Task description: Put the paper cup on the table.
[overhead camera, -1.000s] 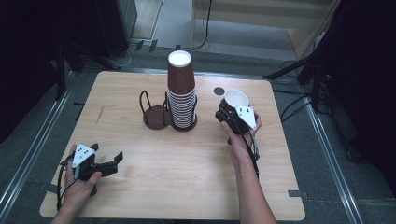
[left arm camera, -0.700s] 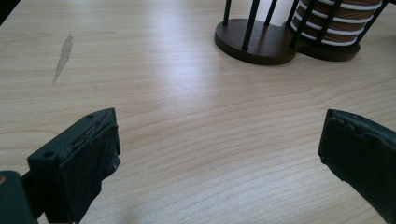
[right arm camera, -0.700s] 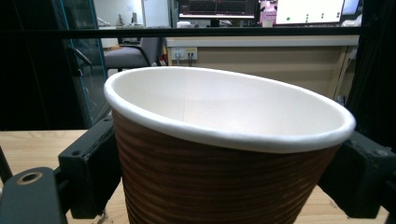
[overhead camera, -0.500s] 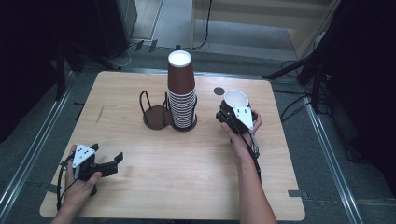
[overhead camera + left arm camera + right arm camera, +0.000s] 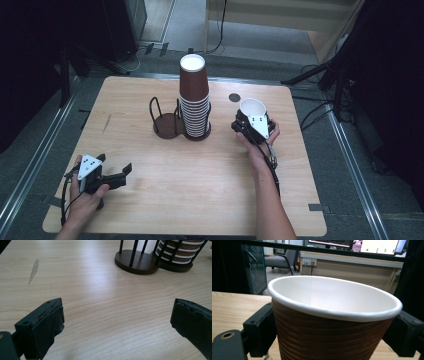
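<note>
My brown ribbed paper cup (image 5: 332,325), white inside, sits upright, mouth up, clamped between my right gripper's (image 5: 252,120) jaws.

The pale wooden surface (image 5: 200,175) stood on a grey floor (image 5: 350,165) with metal rails along both sides. Beyond it were a light wooden counter (image 5: 352,267) with wall sockets, a grey chair (image 5: 284,261), lit screens (image 5: 384,245) and dark curtains.
</note>
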The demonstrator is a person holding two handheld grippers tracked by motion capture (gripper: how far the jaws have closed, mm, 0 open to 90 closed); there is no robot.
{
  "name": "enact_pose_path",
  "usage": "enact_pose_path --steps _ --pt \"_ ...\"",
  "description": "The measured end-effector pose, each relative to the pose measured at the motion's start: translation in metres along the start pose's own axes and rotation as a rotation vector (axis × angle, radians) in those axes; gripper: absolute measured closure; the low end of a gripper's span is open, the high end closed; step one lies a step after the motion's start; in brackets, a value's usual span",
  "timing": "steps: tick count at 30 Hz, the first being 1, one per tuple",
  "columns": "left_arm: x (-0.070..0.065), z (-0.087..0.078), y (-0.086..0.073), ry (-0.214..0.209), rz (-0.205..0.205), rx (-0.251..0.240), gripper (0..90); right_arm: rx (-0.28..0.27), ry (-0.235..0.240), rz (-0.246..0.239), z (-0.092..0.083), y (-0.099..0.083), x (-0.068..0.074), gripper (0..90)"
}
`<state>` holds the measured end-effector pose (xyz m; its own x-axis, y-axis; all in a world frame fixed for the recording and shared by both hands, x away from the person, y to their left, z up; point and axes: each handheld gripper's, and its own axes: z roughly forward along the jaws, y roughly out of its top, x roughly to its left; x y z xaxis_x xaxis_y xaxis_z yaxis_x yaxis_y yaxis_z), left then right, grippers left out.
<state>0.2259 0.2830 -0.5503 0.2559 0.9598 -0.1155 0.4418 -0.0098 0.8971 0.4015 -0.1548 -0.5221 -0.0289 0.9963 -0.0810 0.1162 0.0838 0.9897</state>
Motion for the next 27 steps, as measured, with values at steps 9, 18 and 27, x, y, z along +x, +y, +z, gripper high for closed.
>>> enact_pose_path --steps 9,18,27 --pt "0.000 0.000 0.000 0.000 0.006 -0.003 0.0 0.019 0.011 -0.019 0.001 -0.005 0.002 10.3" --pt "0.000 0.000 0.000 -0.001 0.007 -0.003 0.0 0.025 0.016 -0.019 0.001 -0.008 0.003 9.9" --pt "0.000 0.000 0.000 -0.001 0.008 -0.002 0.0 0.036 0.010 -0.007 0.000 -0.013 -0.002 9.4"
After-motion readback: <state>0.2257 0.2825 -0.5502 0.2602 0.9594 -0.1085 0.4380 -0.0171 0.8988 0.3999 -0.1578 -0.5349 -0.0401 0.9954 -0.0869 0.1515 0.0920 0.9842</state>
